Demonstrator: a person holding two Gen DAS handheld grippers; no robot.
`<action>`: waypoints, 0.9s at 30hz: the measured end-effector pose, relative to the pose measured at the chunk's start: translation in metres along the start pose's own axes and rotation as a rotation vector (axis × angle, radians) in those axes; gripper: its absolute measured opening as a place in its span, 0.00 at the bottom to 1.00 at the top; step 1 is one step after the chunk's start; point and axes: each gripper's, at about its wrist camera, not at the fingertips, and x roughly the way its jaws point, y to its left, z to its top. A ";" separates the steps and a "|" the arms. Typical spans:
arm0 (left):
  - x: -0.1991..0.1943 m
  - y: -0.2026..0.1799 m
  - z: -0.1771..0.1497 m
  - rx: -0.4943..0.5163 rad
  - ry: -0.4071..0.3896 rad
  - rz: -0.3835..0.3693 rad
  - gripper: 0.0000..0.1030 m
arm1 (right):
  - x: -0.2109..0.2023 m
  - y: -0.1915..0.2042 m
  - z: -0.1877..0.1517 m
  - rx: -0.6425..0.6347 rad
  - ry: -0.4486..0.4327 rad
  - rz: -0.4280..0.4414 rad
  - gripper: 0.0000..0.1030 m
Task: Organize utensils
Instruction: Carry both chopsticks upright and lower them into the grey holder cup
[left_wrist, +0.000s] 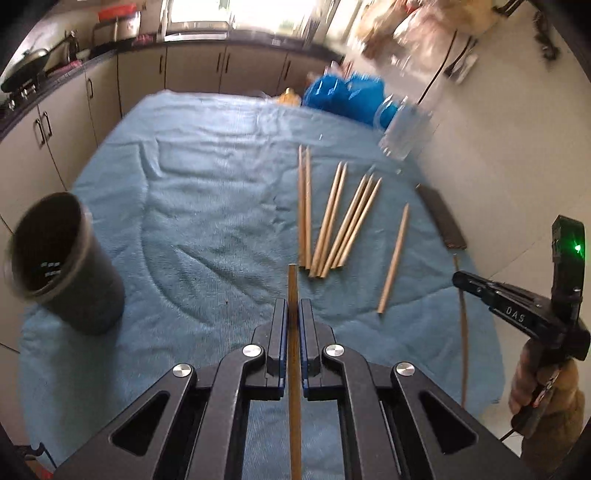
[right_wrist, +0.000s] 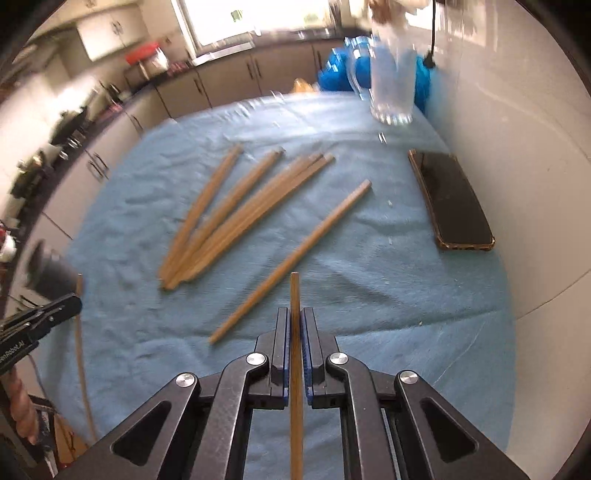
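Left claw is clenched on one wooden chopstick, whose lower length runs out of frame beneath it; right claw likewise grips a second chopstick, also cut off below. Loose chopsticks lie fanned on the blue cloth covering the surface, one apart from the rest. A dark cup, blurred, stands at the left edge, its inside hard to read. A clear glass jar is smeared by motion; a phone lies near the wall.
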 end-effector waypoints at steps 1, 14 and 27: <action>-0.012 -0.002 -0.005 0.004 -0.035 -0.003 0.05 | -0.009 0.004 -0.004 -0.002 -0.029 0.015 0.05; -0.112 0.001 -0.038 0.015 -0.320 0.005 0.05 | -0.078 0.054 -0.029 -0.074 -0.287 0.136 0.05; -0.184 0.034 -0.040 -0.044 -0.497 -0.013 0.05 | -0.113 0.102 -0.023 -0.142 -0.430 0.206 0.05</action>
